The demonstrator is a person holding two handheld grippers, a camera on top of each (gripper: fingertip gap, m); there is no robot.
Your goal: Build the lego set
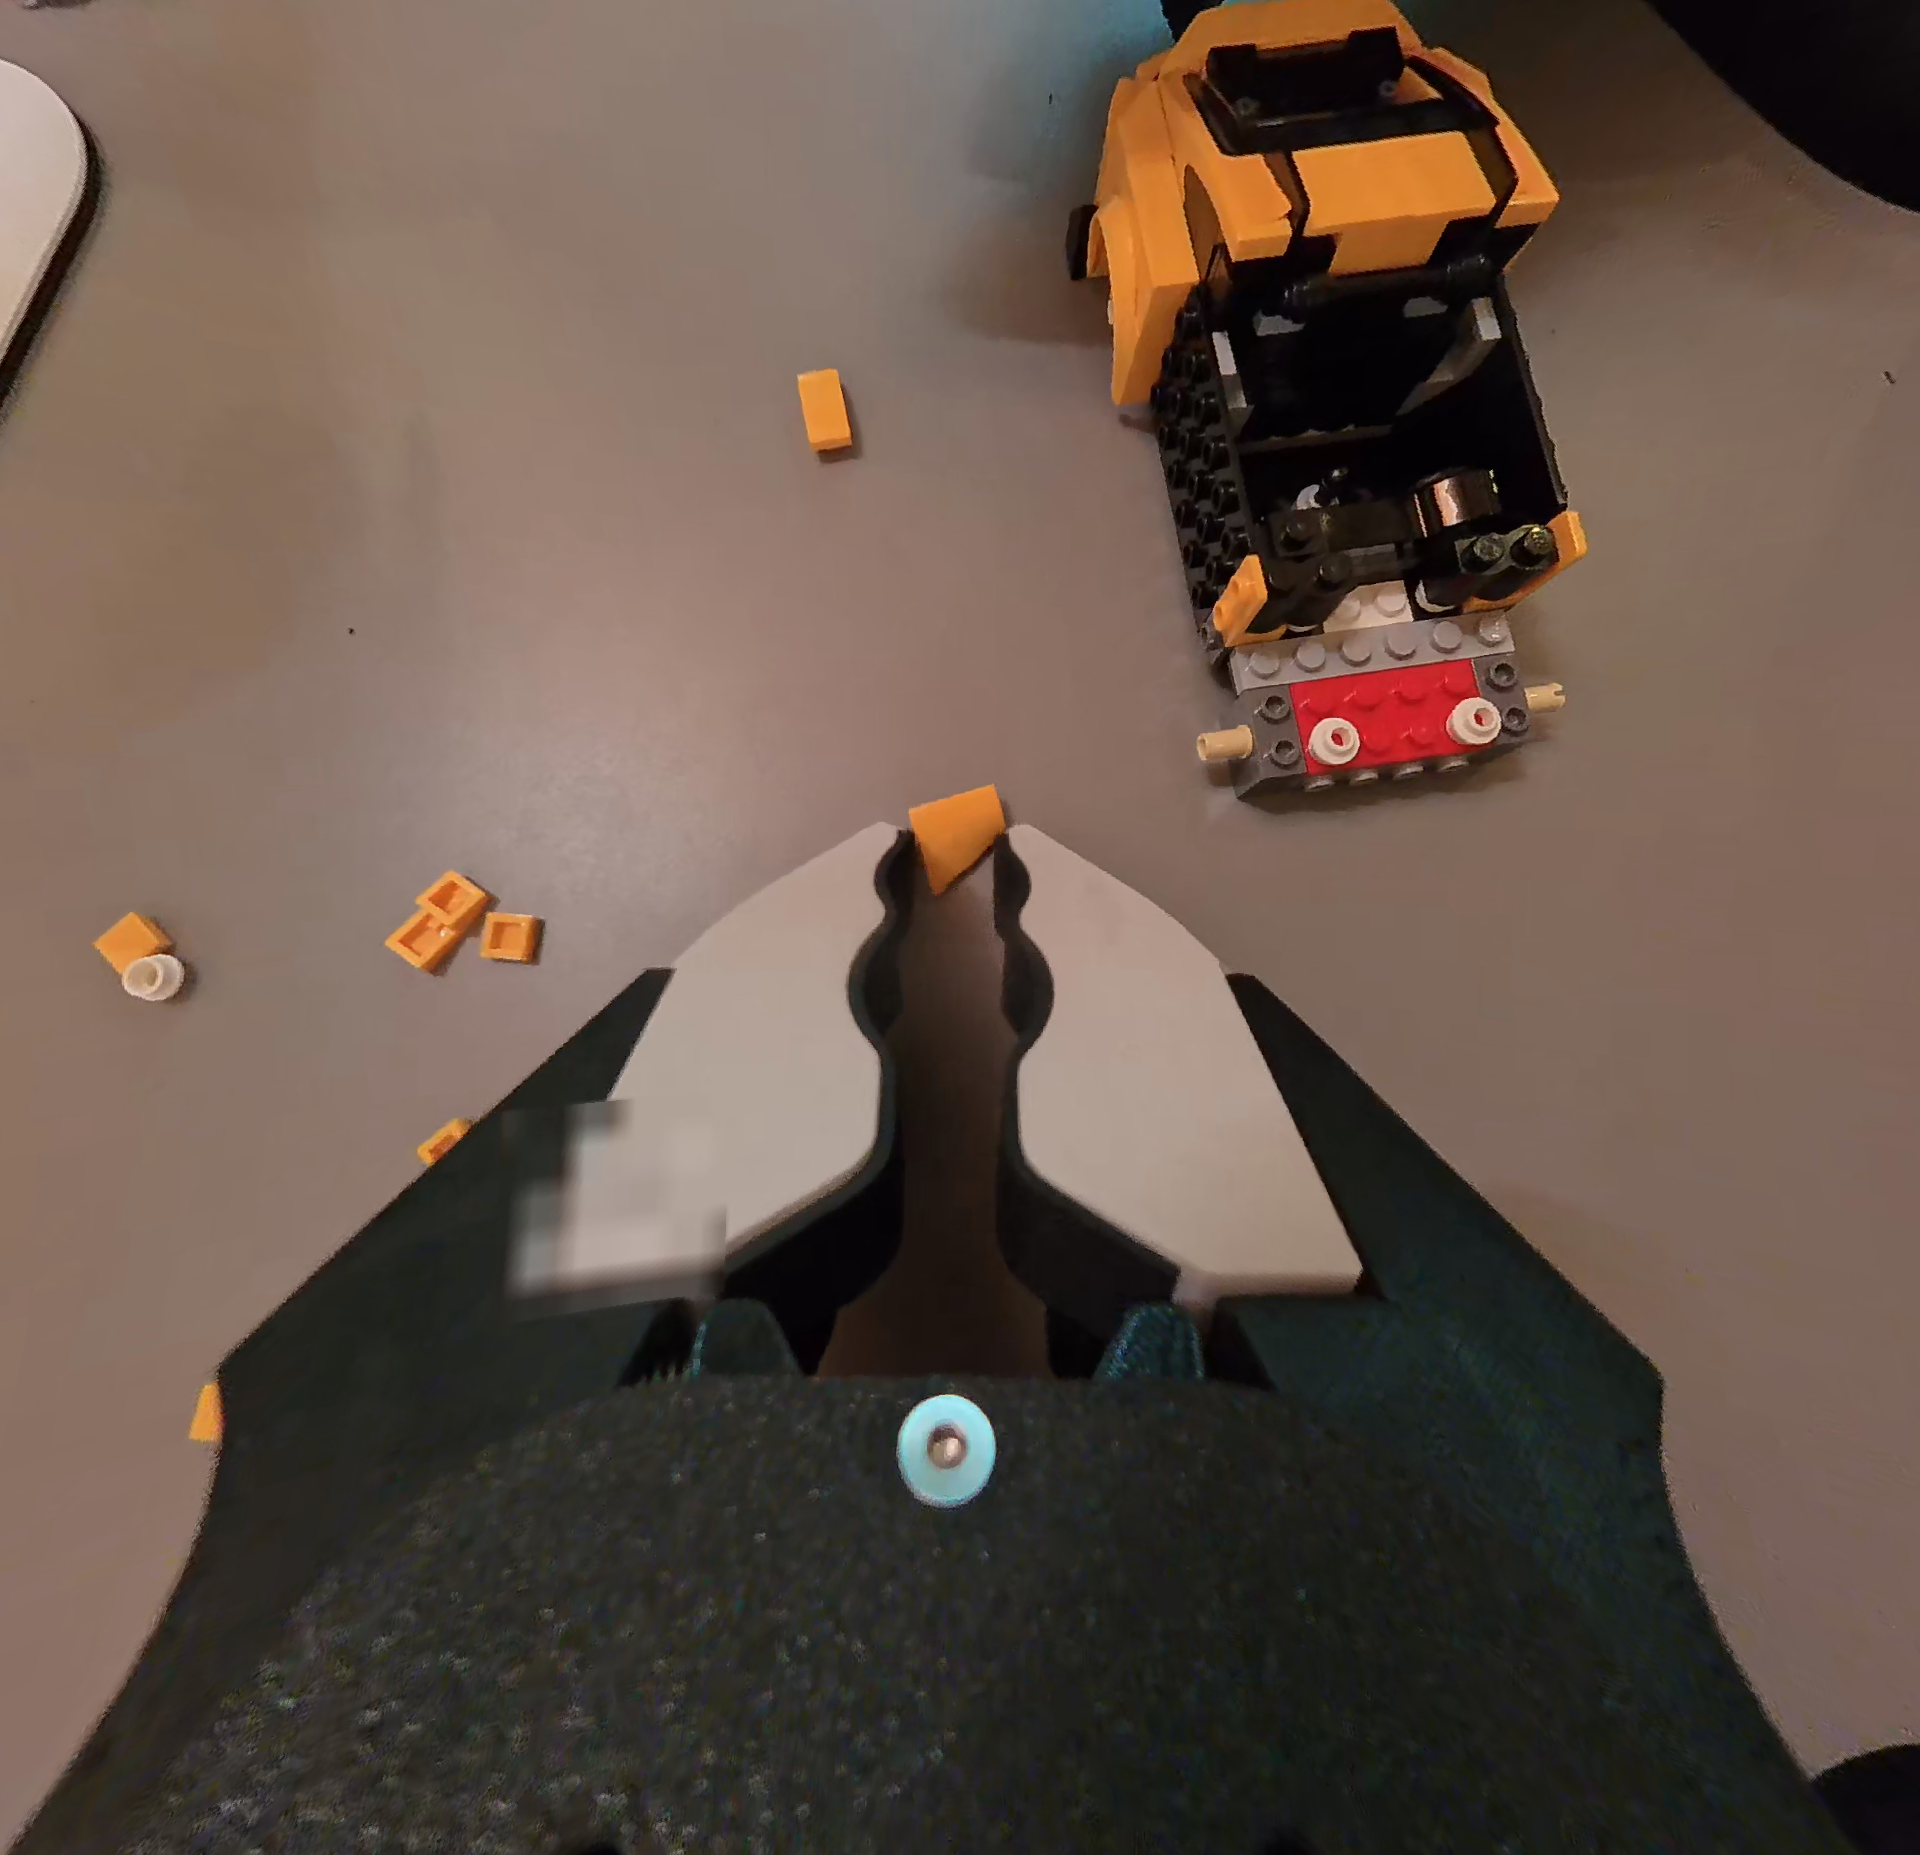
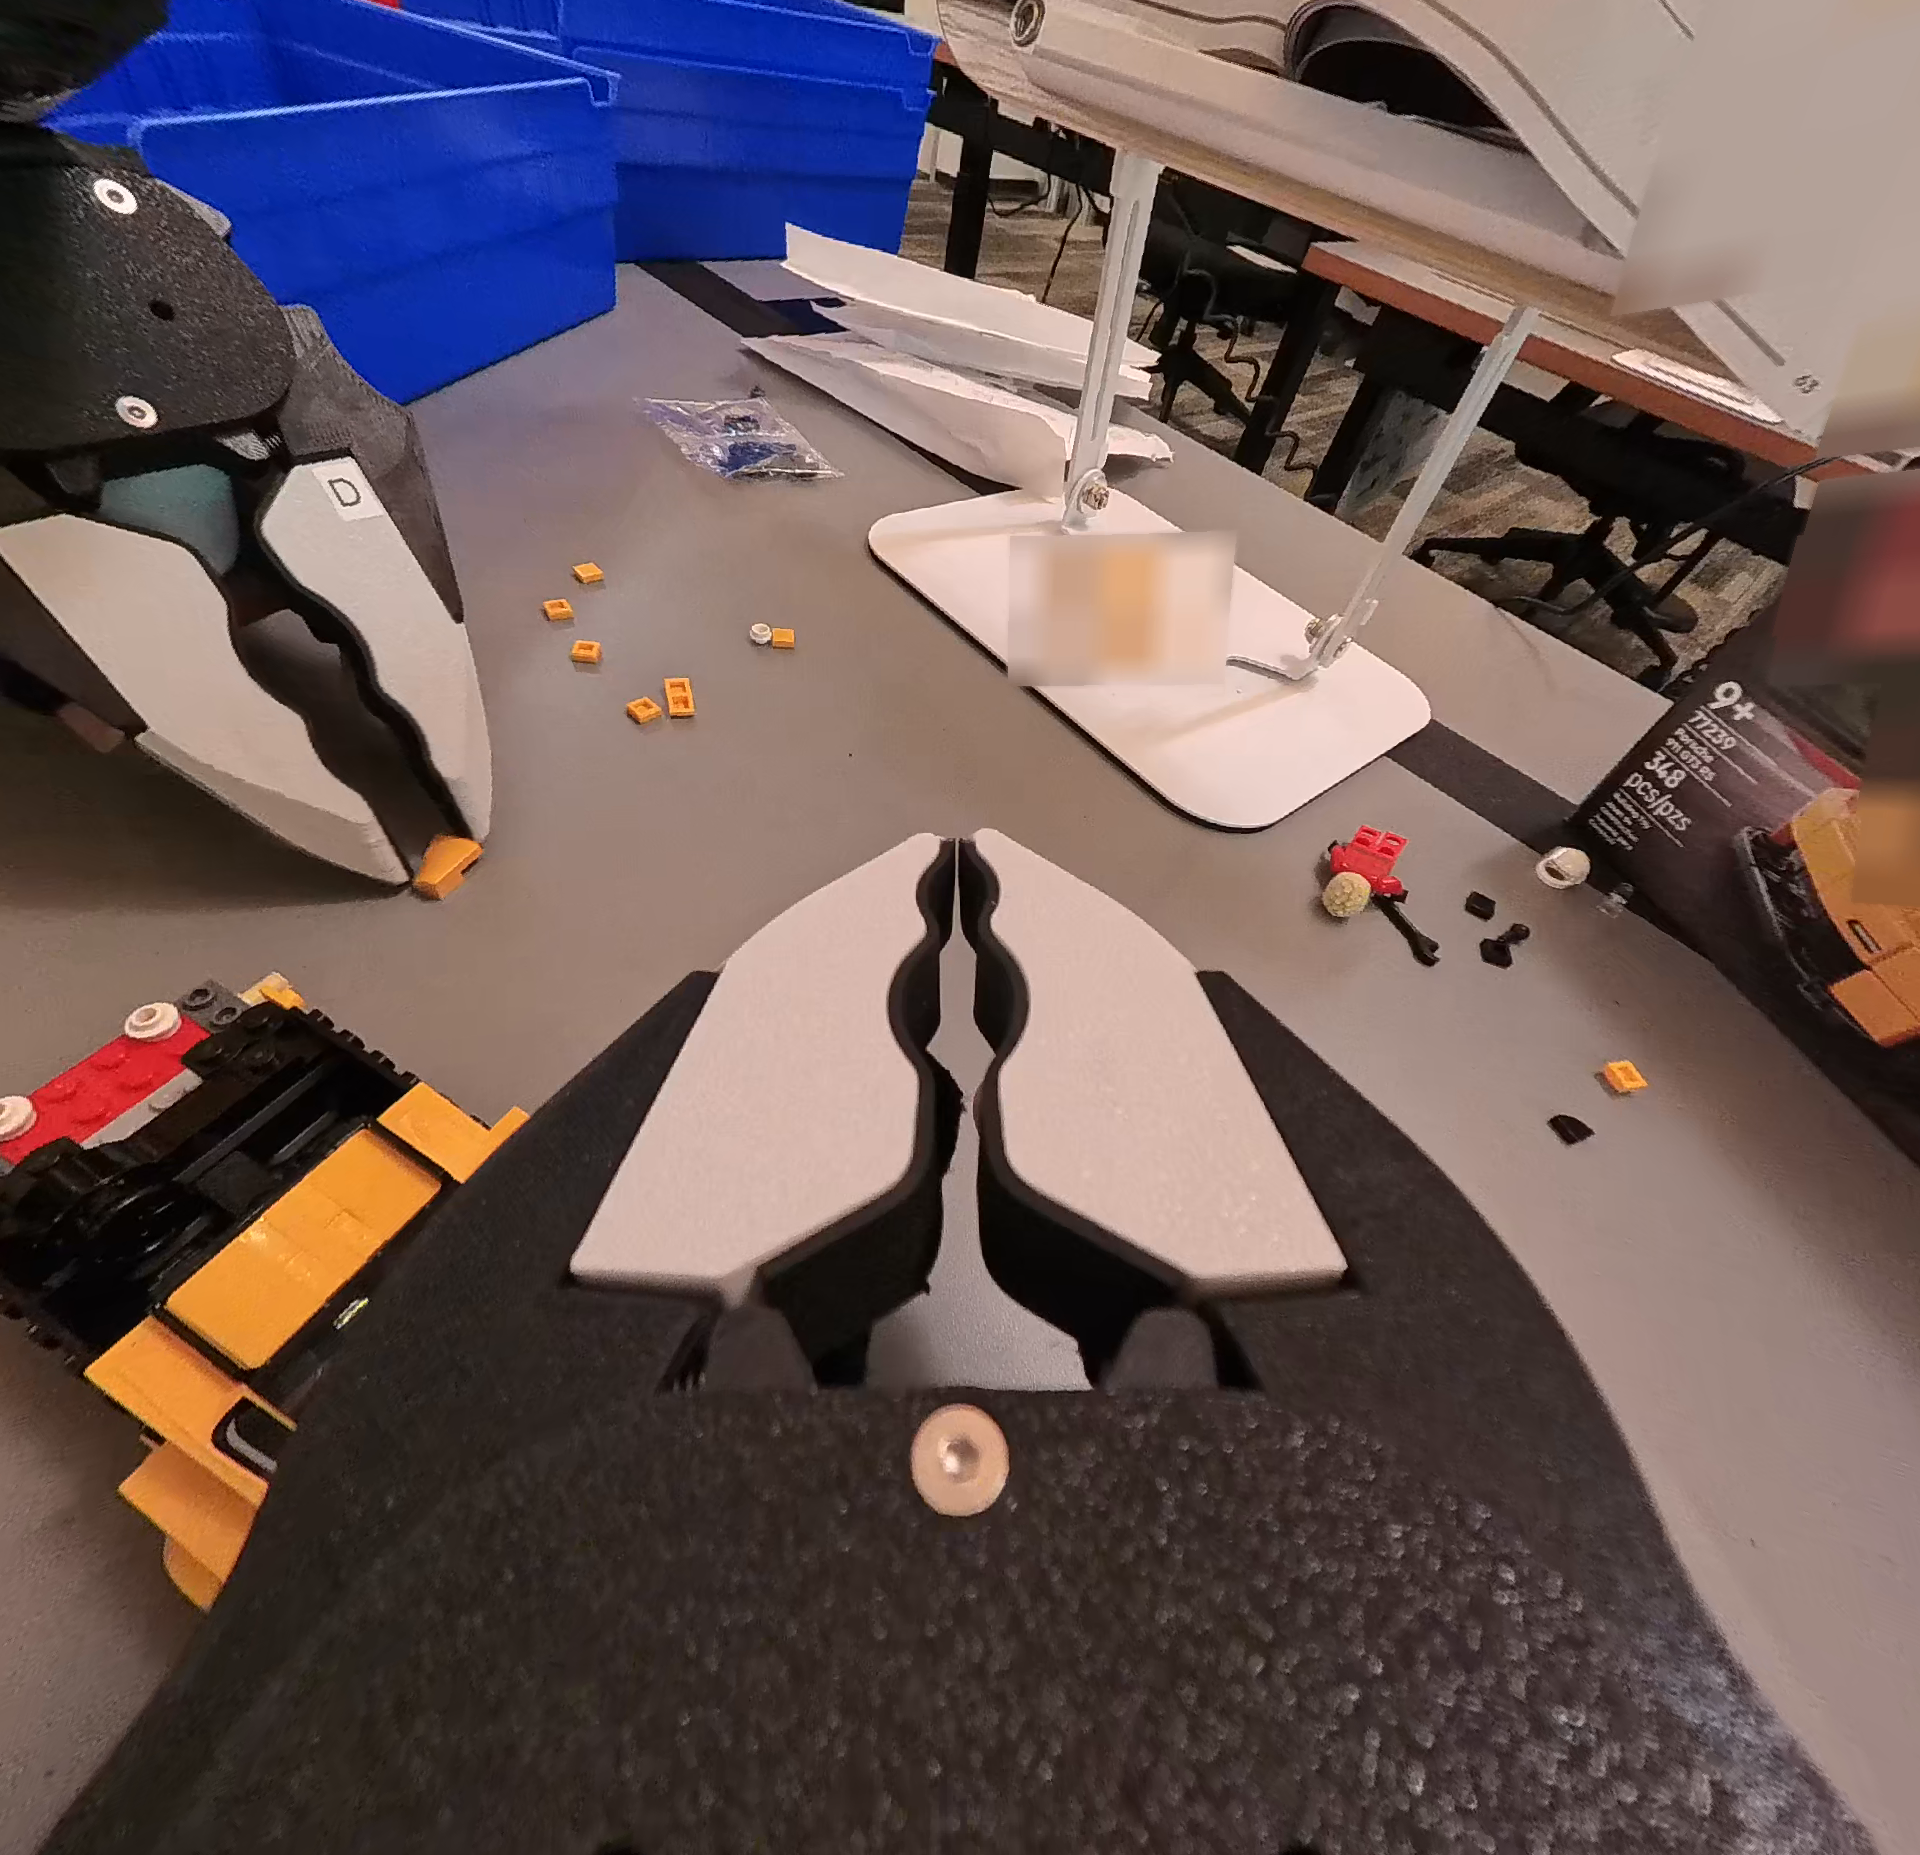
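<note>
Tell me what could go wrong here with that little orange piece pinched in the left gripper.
The left gripper pinches the small orange sloped plastic brick only at its fingertips, skewed, so it could twist or pop out. It is low over the grey table, so pressing down might lever it loose among the scattered small orange square tiles.

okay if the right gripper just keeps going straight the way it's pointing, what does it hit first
Probably bare grey table first. The shut right gripper points toward the white stand base, likely the first object in that line, though depth is unclear.
</note>
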